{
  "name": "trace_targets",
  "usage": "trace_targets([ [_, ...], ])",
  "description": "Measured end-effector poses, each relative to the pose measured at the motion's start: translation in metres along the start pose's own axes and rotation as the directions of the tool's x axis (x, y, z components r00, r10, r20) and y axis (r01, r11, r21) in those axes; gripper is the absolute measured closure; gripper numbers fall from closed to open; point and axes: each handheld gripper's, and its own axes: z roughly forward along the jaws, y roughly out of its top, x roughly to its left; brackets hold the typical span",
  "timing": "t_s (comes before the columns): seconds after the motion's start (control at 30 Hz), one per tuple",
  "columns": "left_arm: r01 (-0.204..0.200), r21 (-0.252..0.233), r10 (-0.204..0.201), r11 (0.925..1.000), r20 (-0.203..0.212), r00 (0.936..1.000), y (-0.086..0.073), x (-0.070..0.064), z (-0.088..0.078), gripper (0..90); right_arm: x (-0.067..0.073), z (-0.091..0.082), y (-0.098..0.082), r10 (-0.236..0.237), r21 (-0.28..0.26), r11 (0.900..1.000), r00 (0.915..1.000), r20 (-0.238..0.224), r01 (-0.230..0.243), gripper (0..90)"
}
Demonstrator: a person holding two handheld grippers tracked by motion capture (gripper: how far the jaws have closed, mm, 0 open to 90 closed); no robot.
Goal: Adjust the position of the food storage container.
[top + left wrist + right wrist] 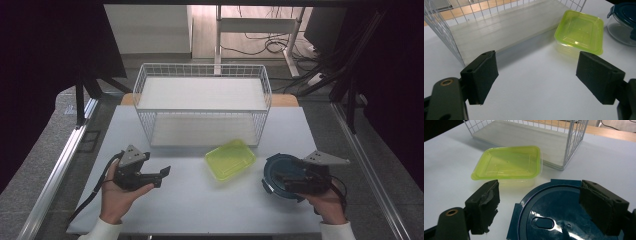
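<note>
A rectangular box with a yellow-green lid (230, 159) (579, 32) (510, 165) lies on the white table in front of the wire shelf. To its right stands a round glass container with a dark blue lid (280, 172) (624, 21) (564, 213). My left gripper (163, 176) (536, 77) hovers at the table's left, jaws open and empty, pointing towards the green box. My right gripper (276, 181) (541, 205) is held over the blue lid, jaws open with nothing pressed between them.
A white two-tier wire shelf (202, 102) (441, 27) (574, 140) stands at the back of the table (200, 200), its lower board open towards me. Table edges and metal rails run at both sides; cables lie on the floor behind.
</note>
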Motion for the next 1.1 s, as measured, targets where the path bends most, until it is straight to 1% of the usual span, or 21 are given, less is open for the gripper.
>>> trace_targets([
  [0.07, -0.003, 0.005, 0.003, 1.0, 0.008, 1.0, 0.0, 0.001, 0.0, 17.1, 0.001, 0.001, 0.0, 0.001, 0.002, 1.0, 1.0, 0.001, -0.001, 17.0],
  [0.1, -0.001, 0.008, 0.001, 1.0, 0.021, 0.9998, 0.0, 0.001, 0.0, 17.1, 0.001, 0.002, 0.0, 0.002, 0.002, 1.0, 1.0, 0.0, -0.002, 17.0],
  [0.17, 0.027, 0.004, -0.028, 0.9996, 0.062, 0.9977, -0.002, 0.003, 0.001, 17.4, 0.002, 0.003, 0.0, 0.003, 0.005, 1.0, 1.0, -0.001, -0.003, 17.0],
  [0.2, 0.032, 0.009, -0.033, 0.9994, 0.062, 0.9975, -0.003, 0.004, 0.001, 17.4, 0.003, 0.003, 0.0, 0.004, 0.008, 1.0, 1.0, -0.001, -0.004, 16.9],
  [0.27, 0.025, 0.013, -0.026, 0.9996, 0.042, 0.9988, -0.005, 0.005, 0.001, 17.5, 0.003, 0.004, 0.0, -0.001, 0.01, 1.0, 1.0, -0.001, 0.001, 16.9],
  [0.43, 0.03, 0.008, -0.031, 0.9995, 0.049, 0.9983, -0.004, 0.006, -0.002, 17.6, 0.005, 0.006, 0.0, -0.011, 0.021, 1.0, 0.9999, -0.007, 0.011, 17.0],
  [0.57, 0.033, 0.019, -0.034, 0.9993, 0.048, 0.9983, -0.005, 0.007, -0.001, 17.6, 0.005, 0.008, -0.001, -0.016, 0.04, 0.999, 0.9998, -0.008, 0.016, 17.5],
  [0.7, 0.034, 0.037, -0.036, 0.9987, 0.042, 0.9985, -0.005, 0.008, 0.001, 17.2, 0.004, 0.01, 0.001, -0.008, 0.059, 0.998, 1.0, -0.004, 0.008, 18.8],
  [0.8, 0.047, 0.056, -0.049, 0.9973, 0.034, 0.9982, -0.006, 0.013, 0.003, 16.9, 0.001, 0.009, 0.004, -0.006, 0.065, 0.998, 0.9999, 0.012, 0.005, 20.0],
  [0.87, 0.047, 0.063, -0.049, 0.9969, 0.03, 0.9983, -0.007, 0.014, 0.004, 16.8, -0.003, 0.007, 0.007, -0.003, 0.068, 0.998, 0.9996, 0.026, 0.001, 21.3],
  [0.93, 0.05, 0.067, -0.052, 0.9965, 0.031, 0.9981, -0.007, 0.015, 0.004, 16.7, -0.006, 0.005, 0.011, -0.004, 0.072, 0.997, 0.9992, 0.04, 0.001, 22.7],
  [1.0, 0.064, 0.074, -0.067, 0.9952, 0.033, 0.9972, -0.008, 0.018, 0.004, 16.4, -0.01, 0.003, 0.015, -0.005, 0.075, 0.997, 0.9986, 0.053, 0.001, 24.0],
  [1.03, 0.064, 0.074, -0.067, 0.9952, 0.033, 0.9972, -0.008, 0.018, 0.004, 16.0, -0.01, 0.003, 0.015, -0.005, 0.075, 0.997, 0.9986, 0.053, 0.001, 24.0],
  [1.07, 0.066, 0.078, -0.068, 0.9948, 0.031, 0.9972, -0.008, 0.02, 0.003, 15.8, -0.016, 0.0, 0.02, 0.016, 0.066, 0.998, 0.9979, 0.063, -0.02, 26.9],
  [1.1, 0.073, 0.07, -0.075, 0.9949, 0.032, 0.9967, -0.008, 0.022, 0.001, 15.7, -0.018, 0.0, 0.023, 0.025, 0.067, 0.997, 0.9975, 0.066, -0.029, 27.7],
])
